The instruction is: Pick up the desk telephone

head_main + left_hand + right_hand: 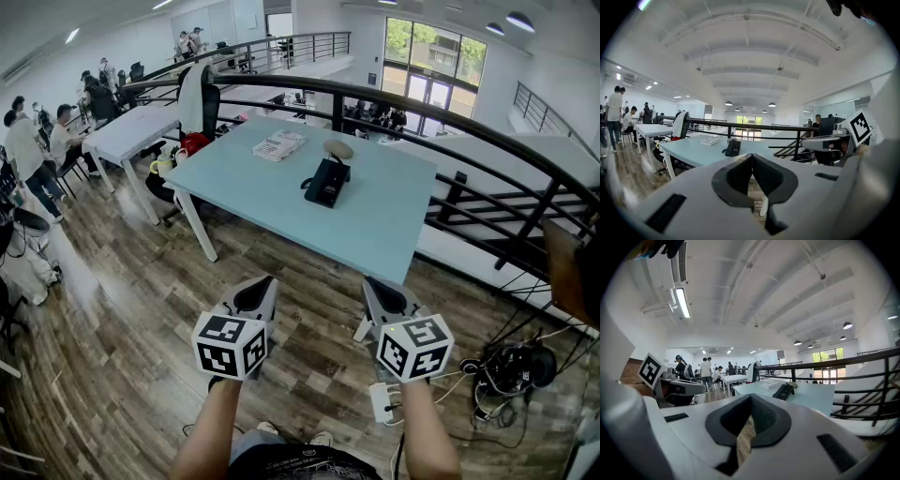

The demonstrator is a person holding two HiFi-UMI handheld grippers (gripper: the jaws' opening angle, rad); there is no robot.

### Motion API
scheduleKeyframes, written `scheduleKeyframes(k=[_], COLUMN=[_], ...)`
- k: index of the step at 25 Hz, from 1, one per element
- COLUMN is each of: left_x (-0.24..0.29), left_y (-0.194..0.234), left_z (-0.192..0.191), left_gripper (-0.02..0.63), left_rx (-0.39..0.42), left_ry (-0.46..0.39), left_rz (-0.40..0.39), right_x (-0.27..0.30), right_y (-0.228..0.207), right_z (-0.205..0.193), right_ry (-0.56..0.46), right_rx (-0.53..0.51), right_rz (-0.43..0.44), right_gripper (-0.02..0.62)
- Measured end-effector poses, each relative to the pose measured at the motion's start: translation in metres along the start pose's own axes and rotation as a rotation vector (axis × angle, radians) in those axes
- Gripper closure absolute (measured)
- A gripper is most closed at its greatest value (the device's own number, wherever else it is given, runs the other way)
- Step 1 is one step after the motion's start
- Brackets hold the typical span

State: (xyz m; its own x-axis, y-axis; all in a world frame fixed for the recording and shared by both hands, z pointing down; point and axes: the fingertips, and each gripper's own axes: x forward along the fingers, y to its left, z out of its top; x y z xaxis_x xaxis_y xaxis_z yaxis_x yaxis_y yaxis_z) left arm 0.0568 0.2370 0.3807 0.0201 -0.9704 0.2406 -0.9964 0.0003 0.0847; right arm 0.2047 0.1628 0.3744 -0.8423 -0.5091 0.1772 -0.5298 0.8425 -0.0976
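**Approach stage: nothing grasped yet.** The pale blue table stands ahead of both grippers and well apart from them. On it, from left to right, lie a stack of papers and the black desk telephone. The telephone sits near the table's middle, with a tan rounded object just behind it (what that is cannot be told).

To do this step well:
- close in on the table's near edge;
- part the jaws before reaching;
- come down across the telephone's narrower width, clear of the dark loop at its left side, probably its cord.

**Claws:**
- Left gripper: jaws fully together, pads meeting, nothing between them.
- Right gripper: likewise closed and empty.

The 2 claws hang side by side over the wooden floor, touching nothing.
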Motion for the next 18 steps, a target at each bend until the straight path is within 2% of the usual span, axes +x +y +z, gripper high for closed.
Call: scheduleKeyframes(k=[11, 18], left_x=[0.021, 0.047], left_y=[0.004, 0.024], left_z=[-0.003, -0.001], left_gripper=[0.597, 0.597], left_rx=[-0.005, -0.019], left_ry=[-0.01, -0.009], left_rz=[0.009, -0.018], right_x=[0.012, 0.043], right_y=[-0.019, -0.028], right_z=[-0.003, -0.003], right_ry=[-0.001, 0.01], right_rx=[-0.002, -0.003], right_rz=[-0.014, -0.023], right_gripper=[0.595, 0.595])
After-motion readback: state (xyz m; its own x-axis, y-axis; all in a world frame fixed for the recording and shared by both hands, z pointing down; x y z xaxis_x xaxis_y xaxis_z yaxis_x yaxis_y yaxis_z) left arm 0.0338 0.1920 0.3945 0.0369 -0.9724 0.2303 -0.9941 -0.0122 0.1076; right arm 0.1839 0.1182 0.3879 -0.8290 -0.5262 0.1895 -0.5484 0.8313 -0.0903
